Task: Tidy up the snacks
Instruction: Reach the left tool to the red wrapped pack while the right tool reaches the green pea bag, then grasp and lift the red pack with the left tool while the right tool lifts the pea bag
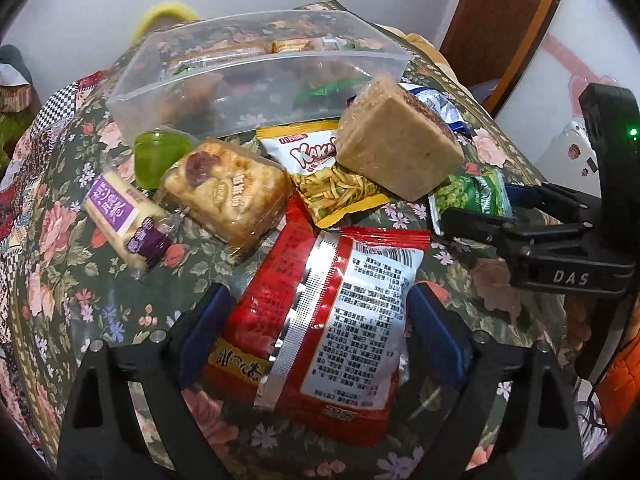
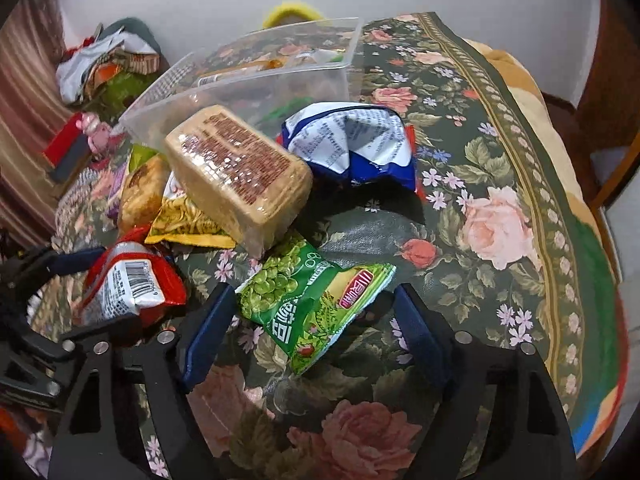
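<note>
Snacks lie on a floral tablecloth point(image 2: 500, 216) before a clear plastic bin point(image 1: 256, 80) that holds several packets. My left gripper point(image 1: 320, 320) is open around a red packet point(image 1: 320, 312) that lies between its blue pads; whether they touch it I cannot tell. My right gripper point(image 2: 312, 320) is open around a green raisin packet point(image 2: 312, 304) lying on the cloth, also seen in the left wrist view point(image 1: 472, 196). A wrapped tan block point(image 1: 396, 144) leans on a yellow Kaka packet point(image 1: 332, 172). In the right wrist view the block point(image 2: 240, 176) lies beside a blue-white packet point(image 2: 352, 144).
A glazed pastry point(image 1: 228, 192), a purple-label bar point(image 1: 124, 220) and a green jelly cup point(image 1: 160, 156) lie left of the pile. Clutter point(image 2: 108, 64) sits beyond the table's left side. The table edge point(image 2: 592, 280) curves along the right.
</note>
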Demonstrator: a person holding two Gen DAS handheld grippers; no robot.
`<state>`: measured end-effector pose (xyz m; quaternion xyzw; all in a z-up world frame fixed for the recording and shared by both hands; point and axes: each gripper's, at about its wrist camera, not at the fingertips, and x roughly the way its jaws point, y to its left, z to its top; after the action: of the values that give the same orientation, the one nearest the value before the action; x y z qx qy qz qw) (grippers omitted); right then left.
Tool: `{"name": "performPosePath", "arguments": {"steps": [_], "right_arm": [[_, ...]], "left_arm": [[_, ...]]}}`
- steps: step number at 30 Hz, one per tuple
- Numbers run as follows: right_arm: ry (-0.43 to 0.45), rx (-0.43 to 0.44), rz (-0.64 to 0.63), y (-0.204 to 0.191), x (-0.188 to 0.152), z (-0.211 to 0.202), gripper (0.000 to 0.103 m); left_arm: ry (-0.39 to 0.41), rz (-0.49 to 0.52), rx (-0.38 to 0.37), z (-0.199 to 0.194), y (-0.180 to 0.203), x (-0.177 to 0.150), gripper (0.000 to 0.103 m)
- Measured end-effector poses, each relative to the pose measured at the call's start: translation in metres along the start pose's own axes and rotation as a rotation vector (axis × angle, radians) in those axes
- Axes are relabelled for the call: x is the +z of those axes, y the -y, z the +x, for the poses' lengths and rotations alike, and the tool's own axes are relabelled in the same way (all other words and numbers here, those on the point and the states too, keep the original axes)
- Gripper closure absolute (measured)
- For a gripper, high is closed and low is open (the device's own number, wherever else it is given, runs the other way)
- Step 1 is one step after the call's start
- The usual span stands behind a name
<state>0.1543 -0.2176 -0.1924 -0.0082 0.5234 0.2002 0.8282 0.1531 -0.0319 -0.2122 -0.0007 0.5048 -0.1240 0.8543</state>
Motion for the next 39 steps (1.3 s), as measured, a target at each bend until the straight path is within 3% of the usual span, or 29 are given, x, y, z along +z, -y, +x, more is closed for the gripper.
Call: {"name": "performPosePath", "arguments": {"steps": [6, 9, 12, 21, 25, 26, 30, 35, 39], "right_arm": [[-0.003, 0.007, 0.021, 0.004, 0.001, -0.003, 0.066], [0.0, 0.01, 0.034, 0.008, -0.001, -0.005, 0.08], [0.016, 0.001, 0.043, 0.011, -0.002, -0.01, 0.084], [0.065, -0.027, 0.023, 0.009, -0.001, -0.03, 0.095], [0.024, -0.004, 0.033, 0.012, 0.002, -0.025, 0.095], [0.012, -0.014, 0.042, 0.013, 0.004, -0.021, 0.09], [0.017, -0.07, 0.059, 0.018, 0.006, -0.014, 0.054], [0.023, -0.073, 0.083, 0.026, 0.013, -0.01, 0.037], [0.01, -0.093, 0.054, 0.027, 0.019, -0.001, 0.031]], "left_arm": [[0.01, -0.034, -0.016, 0.01, -0.003, -0.002, 0.013], [0.032, -0.032, -0.018, 0.008, -0.003, -0.004, 0.023], [0.047, -0.014, -0.026, 0.003, 0.0, -0.005, 0.036], [0.138, 0.012, 0.003, -0.029, 0.006, -0.006, 0.036], [0.178, -0.003, 0.011, -0.047, 0.0, -0.002, 0.036], [0.188, -0.007, 0.015, -0.052, -0.002, -0.001, 0.036], [0.212, -0.023, 0.038, -0.062, -0.009, 0.003, 0.036], [0.226, -0.046, 0.052, -0.068, -0.019, 0.005, 0.036], [0.226, -0.055, 0.068, -0.066, -0.025, 0.008, 0.036]]}}
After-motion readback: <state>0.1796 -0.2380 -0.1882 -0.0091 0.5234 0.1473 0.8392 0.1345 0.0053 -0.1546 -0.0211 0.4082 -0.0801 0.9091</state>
